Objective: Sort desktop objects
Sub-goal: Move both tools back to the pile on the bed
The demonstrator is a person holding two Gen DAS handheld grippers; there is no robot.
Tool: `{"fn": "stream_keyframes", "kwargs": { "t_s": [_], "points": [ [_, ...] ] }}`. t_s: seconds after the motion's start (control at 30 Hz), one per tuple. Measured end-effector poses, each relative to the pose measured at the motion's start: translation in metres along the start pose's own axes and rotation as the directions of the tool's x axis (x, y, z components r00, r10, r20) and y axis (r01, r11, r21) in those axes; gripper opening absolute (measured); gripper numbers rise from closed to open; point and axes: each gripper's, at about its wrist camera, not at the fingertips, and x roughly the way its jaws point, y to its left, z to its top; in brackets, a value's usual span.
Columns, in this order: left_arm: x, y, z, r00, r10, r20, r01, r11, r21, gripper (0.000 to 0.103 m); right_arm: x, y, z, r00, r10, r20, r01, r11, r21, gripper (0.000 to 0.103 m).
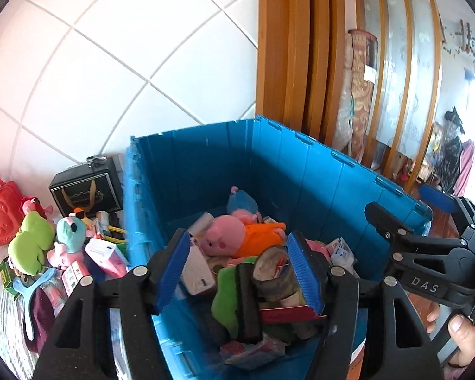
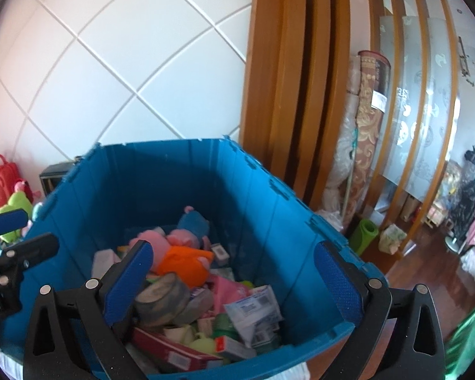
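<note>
both grippers hang over the blue crate (image 1: 300, 171), and both are spread wide with nothing between the pads: left gripper (image 1: 240, 272), right gripper (image 2: 237, 278). inside the crate it's a jumble: pink pig plush (image 1: 234, 237) toward the back, a grey tape roll (image 2: 161, 294) in front of it, and crinkly packets (image 2: 256, 313) beside the roll. what's left to sort sits just left of the crate, like the green plush (image 1: 31, 243). my guess is it's light and squashy, so pinch the fat middle, not a limb.

blue bin (image 1: 300, 171): 1 | pink pig plush (image 1: 237, 237): 1 | tape rolls (image 2: 161, 297): 2 | red case (image 1: 0, 212): 1
</note>
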Motion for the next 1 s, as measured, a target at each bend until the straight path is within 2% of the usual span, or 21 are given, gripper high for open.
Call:
{"fn": "stream_keyframes", "kwargs": {
  "t_s": [0.13, 0.2, 0.37, 0.53, 0.7, 0.77, 0.83, 1.0],
  "points": [
    [-0.012, 0.035, -0.004, 1.000, 0.026, 0.007, -0.025, 0.998, -0.057, 0.063, -0.013, 0.020, 0.006, 0.998, 0.042, 0.037, -0.042, 0.999, -0.001, 0.103],
    [-0.017, 0.056, -0.007, 0.997, 0.074, 0.013, -0.073, 0.994, -0.079, 0.063, -0.020, 0.034, 0.010, 0.995, 0.072, 0.062, -0.073, 0.997, 0.002, 0.103],
    [-0.027, 0.114, -0.023, 0.990, 0.140, 0.008, -0.138, 0.983, -0.123, 0.063, -0.036, 0.074, 0.019, 0.984, 0.143, 0.107, -0.143, 0.990, -0.001, 0.103],
    [-0.036, 0.183, -0.043, 0.975, 0.221, -0.016, -0.221, 0.962, -0.161, 0.063, -0.057, 0.132, 0.030, 0.965, 0.220, 0.146, -0.218, 0.976, -0.029, 0.103],
    [-0.048, 0.264, -0.071, 0.956, 0.287, -0.062, -0.294, 0.934, -0.205, 0.063, -0.076, 0.203, 0.037, 0.934, 0.313, 0.170, -0.304, 0.950, -0.076, 0.103],
    [-0.052, 0.297, -0.086, 0.943, 0.323, -0.082, -0.334, 0.918, -0.214, 0.063, -0.077, 0.230, 0.036, 0.927, 0.344, 0.152, -0.333, 0.938, -0.091, 0.103],
    [-0.058, 0.335, -0.104, 0.920, 0.377, -0.109, -0.392, 0.891, -0.230, 0.063, -0.069, 0.267, 0.031, 0.920, 0.374, 0.113, -0.363, 0.925, -0.109, 0.103],
    [-0.061, 0.419, -0.155, 0.895, 0.396, -0.204, -0.440, 0.856, -0.271, 0.063, -0.032, 0.356, 0.005, 0.900, 0.433, -0.044, -0.435, 0.893, -0.114, 0.103]
  ]
}}
